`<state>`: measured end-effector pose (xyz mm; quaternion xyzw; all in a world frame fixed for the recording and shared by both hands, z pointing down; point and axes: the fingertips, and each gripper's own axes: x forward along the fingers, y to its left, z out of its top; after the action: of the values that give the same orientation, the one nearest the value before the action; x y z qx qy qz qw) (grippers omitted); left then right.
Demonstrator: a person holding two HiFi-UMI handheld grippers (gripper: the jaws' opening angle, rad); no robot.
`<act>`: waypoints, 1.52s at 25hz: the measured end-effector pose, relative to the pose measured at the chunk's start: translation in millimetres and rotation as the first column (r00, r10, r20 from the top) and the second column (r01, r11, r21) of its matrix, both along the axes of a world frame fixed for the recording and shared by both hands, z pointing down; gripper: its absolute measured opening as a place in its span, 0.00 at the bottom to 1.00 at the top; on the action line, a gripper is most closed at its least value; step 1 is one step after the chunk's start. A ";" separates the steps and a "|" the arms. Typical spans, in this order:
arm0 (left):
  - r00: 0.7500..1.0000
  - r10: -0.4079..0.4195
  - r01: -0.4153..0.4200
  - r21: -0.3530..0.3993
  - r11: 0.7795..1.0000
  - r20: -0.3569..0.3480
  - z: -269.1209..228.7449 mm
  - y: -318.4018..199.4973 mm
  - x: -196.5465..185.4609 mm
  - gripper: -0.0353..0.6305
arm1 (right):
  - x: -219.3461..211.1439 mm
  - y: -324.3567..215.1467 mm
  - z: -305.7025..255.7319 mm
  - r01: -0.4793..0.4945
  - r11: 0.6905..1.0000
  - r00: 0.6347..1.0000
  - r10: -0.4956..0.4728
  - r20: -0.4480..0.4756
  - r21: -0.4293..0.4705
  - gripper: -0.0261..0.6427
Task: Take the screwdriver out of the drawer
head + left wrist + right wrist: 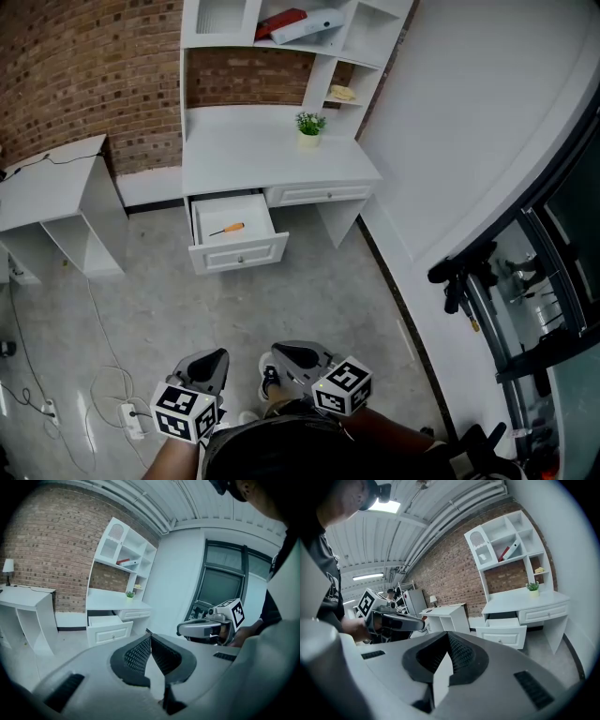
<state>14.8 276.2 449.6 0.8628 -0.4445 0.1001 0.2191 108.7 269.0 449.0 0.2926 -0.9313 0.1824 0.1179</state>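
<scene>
The screwdriver (228, 228), with an orange handle, lies in the open left drawer (240, 253) of the white desk (272, 155), far ahead of me. Both grippers are held low and close to my body, well short of the desk. My left gripper (216, 358) is shut with nothing between its jaws, and so is my right gripper (280, 353). In the left gripper view the pads meet at the left gripper's (149, 637) tip, with the drawer (110, 630) in the distance. The right gripper view shows the right gripper (447, 636) likewise shut, with the drawer (505, 635) beyond it.
A potted plant (309, 127) stands on the desk, under a hutch holding a red book (280, 21). A white side table (54, 183) stands at left. Cables and a power strip (132, 418) lie on the floor near my feet. Black equipment (469, 272) stands by the right wall.
</scene>
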 end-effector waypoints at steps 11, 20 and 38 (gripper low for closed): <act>1.000 -0.020 0.020 -0.011 1.000 0.011 -0.9 -59.2 -0.9 0.08 | -2.0 -63.4 1.9 0.012 1.000 1.000 -0.012 0.011 -0.022 0.05; 0.999 -0.038 0.038 -0.005 0.999 0.017 -4.2 -118.8 1.4 0.08 | -1.0 -123.7 -1.7 0.029 0.999 0.999 -0.029 0.017 -0.021 0.05; 0.992 -0.117 0.117 0.013 0.993 0.039 -19.8 -223.0 16.0 0.08 | 17.7 -237.3 -13.9 0.088 0.996 0.995 -0.087 0.056 -0.019 0.05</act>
<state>30.8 53.3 429.8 0.8342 -0.4991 0.1017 0.2113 126.4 31.7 435.1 0.2452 -0.9441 0.1949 0.1031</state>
